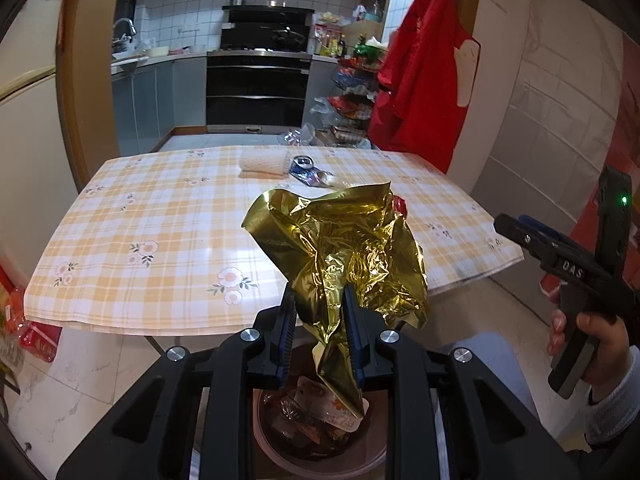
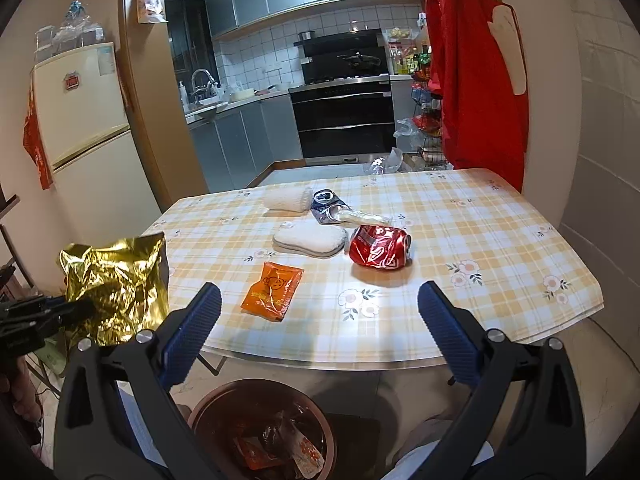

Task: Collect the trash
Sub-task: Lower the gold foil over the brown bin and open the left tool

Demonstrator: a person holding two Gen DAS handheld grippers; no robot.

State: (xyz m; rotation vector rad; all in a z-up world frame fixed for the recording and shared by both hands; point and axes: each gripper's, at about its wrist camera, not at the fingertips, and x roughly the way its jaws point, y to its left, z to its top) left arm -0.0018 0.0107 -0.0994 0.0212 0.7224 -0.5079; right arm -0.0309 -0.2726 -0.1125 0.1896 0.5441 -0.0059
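Gold foil wrapper [image 1: 340, 256] pinched in left claw [image 1: 319, 322], hiding table [image 1: 160, 216] items

Gold foil wrapper [image 1: 340, 248], shiny, crinkled. Tablecloth [image 2: 460, 216] checked yellow and white, printed with flowers. Crushed can [image 2: 380, 252] red, white lettering. Sachet [image 2: 272, 291] orange. Second can [image 2: 327, 206] blue. Gripper pads [image 2: 192, 336] blue, ribbed. Bin [image 2: 208, 412] brown.

Packet [image 2: 272, 292] left of can [image 2: 380, 247] — bin [image 2: 200, 412] below table [image 2: 480, 240].
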